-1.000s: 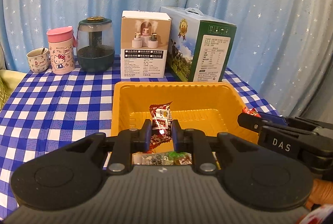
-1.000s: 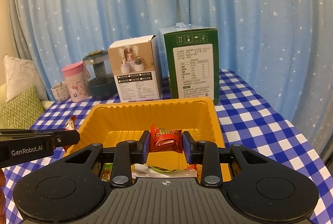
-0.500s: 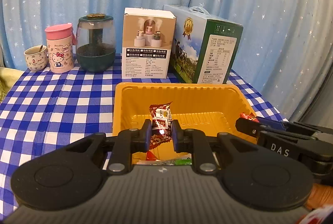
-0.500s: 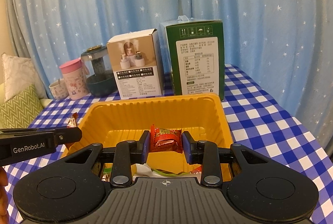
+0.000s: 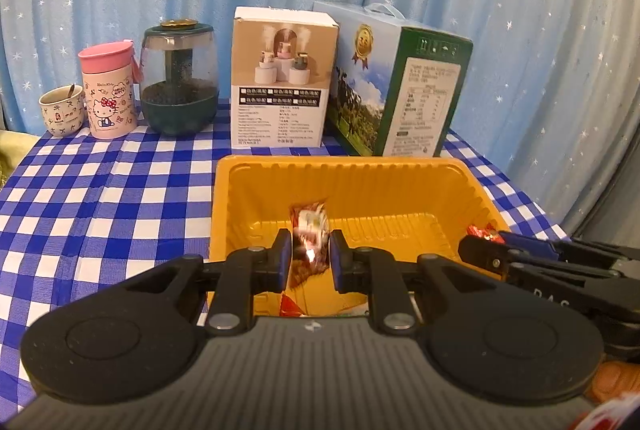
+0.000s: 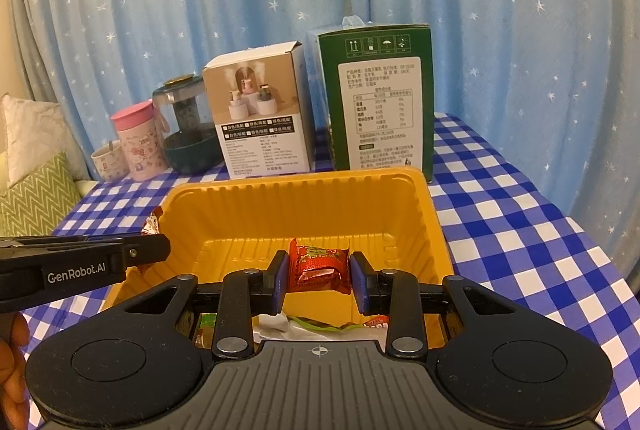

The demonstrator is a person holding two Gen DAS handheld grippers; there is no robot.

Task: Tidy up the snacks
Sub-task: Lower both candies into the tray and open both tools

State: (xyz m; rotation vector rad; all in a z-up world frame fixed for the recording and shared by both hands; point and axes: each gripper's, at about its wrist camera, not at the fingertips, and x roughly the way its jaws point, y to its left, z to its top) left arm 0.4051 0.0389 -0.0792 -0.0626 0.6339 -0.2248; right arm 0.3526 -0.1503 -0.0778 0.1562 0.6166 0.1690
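Left wrist view: the left tongs [image 5: 309, 256] are being held low in the centre of the frame, levelled over the near edge of the yellow tray [image 5: 400, 170], which is sitting on the checked tabletop [image 5: 100, 198]. A brown snack [image 5: 309, 234] is being pinched between the blue pads, though it is blurred, so whether it is slipping cannot be told. At lower right the right tongs [image 5: 476, 250] are being reached in from the side, with a red snack [image 5: 482, 232] showing at their tip. Along the top of the tabletop a cup [image 5: 62, 110], a pink mug [image 5: 108, 90], a jar [image 5: 179, 78], a white box [image 5: 282, 82] and a green box [image 5: 394, 86] are being left out of the work.

Right wrist view: the right tongs [image 6: 319, 276] are being kept centred and level over the tray [image 6: 296, 186], and a red snack [image 6: 319, 264] is being pinched crosswise between the pads. More wrappers [image 6: 304, 324] are lying at the near end of the tray, under the tongs. At middle left the left tongs [image 6: 158, 250] are being held side-on at the tray's left rim, the brown snack [image 6: 152, 224] poking above them.

The step in hand is judged to be dropping both snacks into the tray. It would be done well by lowering each pair inside the walls before the pads are spread, and by releasing one after the other, so that nothing is bounced over the rim.
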